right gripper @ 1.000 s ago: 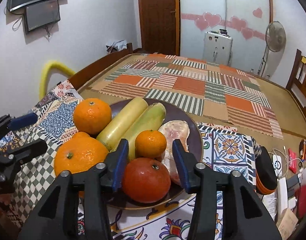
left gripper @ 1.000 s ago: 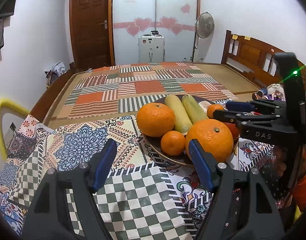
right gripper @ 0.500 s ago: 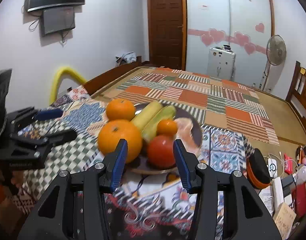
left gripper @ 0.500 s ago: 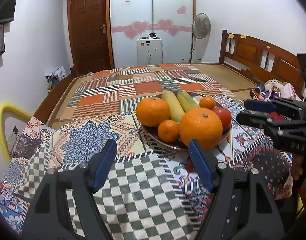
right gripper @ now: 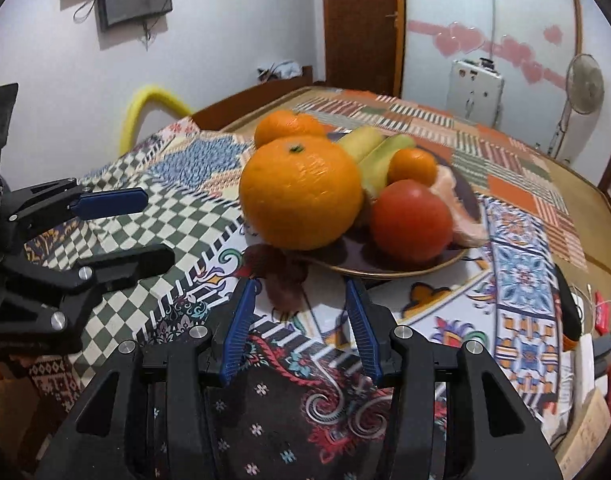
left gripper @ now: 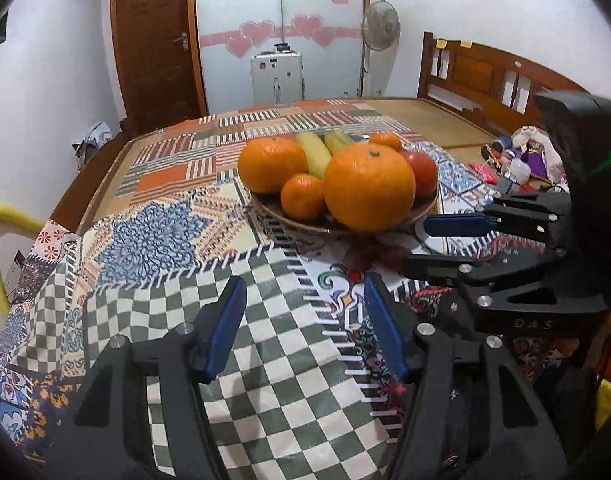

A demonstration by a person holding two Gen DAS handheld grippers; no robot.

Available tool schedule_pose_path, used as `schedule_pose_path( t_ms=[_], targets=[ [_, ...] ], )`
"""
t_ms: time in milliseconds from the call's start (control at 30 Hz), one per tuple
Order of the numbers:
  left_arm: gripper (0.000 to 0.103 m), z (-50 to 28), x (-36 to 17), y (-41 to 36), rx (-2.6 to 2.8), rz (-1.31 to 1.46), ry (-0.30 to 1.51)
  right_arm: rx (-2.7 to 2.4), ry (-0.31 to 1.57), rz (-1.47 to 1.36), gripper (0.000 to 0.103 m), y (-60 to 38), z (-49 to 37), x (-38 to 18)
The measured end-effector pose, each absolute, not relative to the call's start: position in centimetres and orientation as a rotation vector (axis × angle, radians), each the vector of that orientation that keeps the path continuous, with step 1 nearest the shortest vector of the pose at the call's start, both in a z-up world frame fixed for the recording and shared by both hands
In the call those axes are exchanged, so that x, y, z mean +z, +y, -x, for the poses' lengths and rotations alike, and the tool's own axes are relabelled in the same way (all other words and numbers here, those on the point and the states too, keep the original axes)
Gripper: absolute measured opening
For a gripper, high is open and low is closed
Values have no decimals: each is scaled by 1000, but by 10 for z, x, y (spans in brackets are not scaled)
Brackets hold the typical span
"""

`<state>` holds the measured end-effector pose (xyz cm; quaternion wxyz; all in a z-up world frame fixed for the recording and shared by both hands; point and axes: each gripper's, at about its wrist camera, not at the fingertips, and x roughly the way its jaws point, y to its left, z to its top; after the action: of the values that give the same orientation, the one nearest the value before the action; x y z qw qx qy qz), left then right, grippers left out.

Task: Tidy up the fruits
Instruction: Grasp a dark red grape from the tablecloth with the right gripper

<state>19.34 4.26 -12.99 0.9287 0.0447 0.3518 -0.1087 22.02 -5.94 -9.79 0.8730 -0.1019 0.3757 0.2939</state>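
A dark plate (left gripper: 385, 222) (right gripper: 385, 268) on the patterned cloth holds a big orange (left gripper: 367, 186) (right gripper: 301, 192), a second orange (left gripper: 271, 164) (right gripper: 285, 128), two small tangerines (left gripper: 302, 196) (right gripper: 413, 166), a red tomato (left gripper: 421, 172) (right gripper: 411, 220), two yellow-green corn cobs (left gripper: 315, 152) (right gripper: 379, 156) and a pale peeled piece (right gripper: 453, 200). My left gripper (left gripper: 305, 328) is open and empty, low over the checked cloth, short of the plate. My right gripper (right gripper: 301, 328) is open and empty, just short of the plate's near rim. Each gripper shows in the other's view (left gripper: 445, 244) (right gripper: 139, 228).
The patchwork tablecloth (left gripper: 177, 240) covers the near table; a striped mat (left gripper: 265, 128) lies beyond. Small clutter (right gripper: 597, 320) sits at the table's right edge. A yellow chair back (left gripper: 1, 220) stands at the left, a wooden bench (left gripper: 485, 76) at the far right.
Both grippers have pulled back from the plate and dropped lower toward the near table edge. Both stay open and empty. The fruit has not moved.
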Motion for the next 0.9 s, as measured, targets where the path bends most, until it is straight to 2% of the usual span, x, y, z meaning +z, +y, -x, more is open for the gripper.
schedule_pose_path(
  t_ms=[100, 167, 300, 367, 433, 900],
  targets=[
    [56, -196, -136, 43, -225, -81, 747, 624, 808, 231, 38, -55, -223, -100],
    [54, -199, -140, 43, -236, -66, 767, 629, 835, 245, 28, -52, -226, -104],
    [52, -200, -142, 42, -252, -58, 774, 617, 836, 268, 24, -49, -223, -106],
    [50, -201, -142, 38, -265, -60, 776, 626, 831, 272, 17, -48, -221, -106],
    [42, -203, -141, 34, -284, -64, 784, 622, 819, 279, 16, -50, -216, -105],
    [41, -249, -148, 9, -310, -44, 895, 580, 741, 135, 16, -104, -204, -78]
  ],
)
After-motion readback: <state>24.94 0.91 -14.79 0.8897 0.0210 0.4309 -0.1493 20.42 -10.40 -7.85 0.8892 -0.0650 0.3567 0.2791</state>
